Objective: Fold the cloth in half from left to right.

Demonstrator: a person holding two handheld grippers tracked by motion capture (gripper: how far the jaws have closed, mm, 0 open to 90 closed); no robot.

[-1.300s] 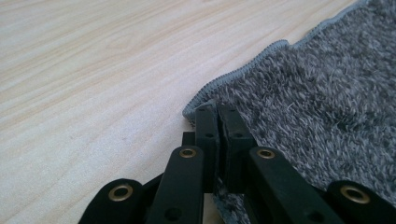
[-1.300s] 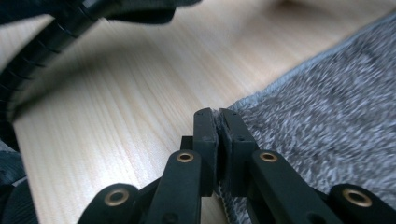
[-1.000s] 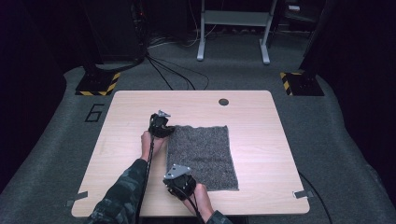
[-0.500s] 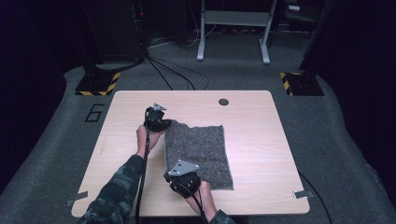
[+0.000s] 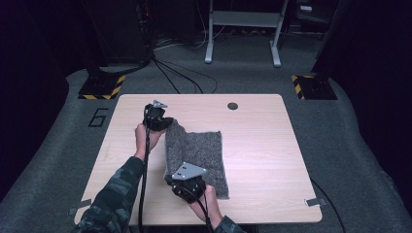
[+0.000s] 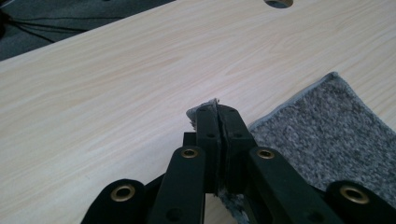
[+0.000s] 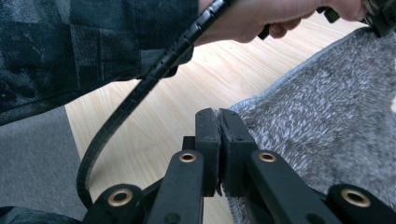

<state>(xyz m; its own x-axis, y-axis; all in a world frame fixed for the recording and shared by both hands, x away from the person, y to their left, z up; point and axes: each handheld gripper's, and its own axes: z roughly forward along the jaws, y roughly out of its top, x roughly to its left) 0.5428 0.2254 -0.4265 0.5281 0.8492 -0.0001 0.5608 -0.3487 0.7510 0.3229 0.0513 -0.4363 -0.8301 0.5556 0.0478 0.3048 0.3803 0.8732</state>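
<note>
The left gripper (image 5: 165, 123) and right gripper (image 5: 180, 180) are each closed tightly on a corner of the grey rectangular fleecy cloth (image 5: 201, 155), lifting its left edge off the light wooden table (image 5: 272, 160), probably to fold it.

cloth (image 7: 327, 121) far edge cut off, right gripper view

Both my claws, left (image 5: 167, 122) and right (image 5: 180, 187), are now higher and further right, and the cloth's (image 5: 204, 155) left edge is off the table (image 5: 272, 145), folding inward.
</note>
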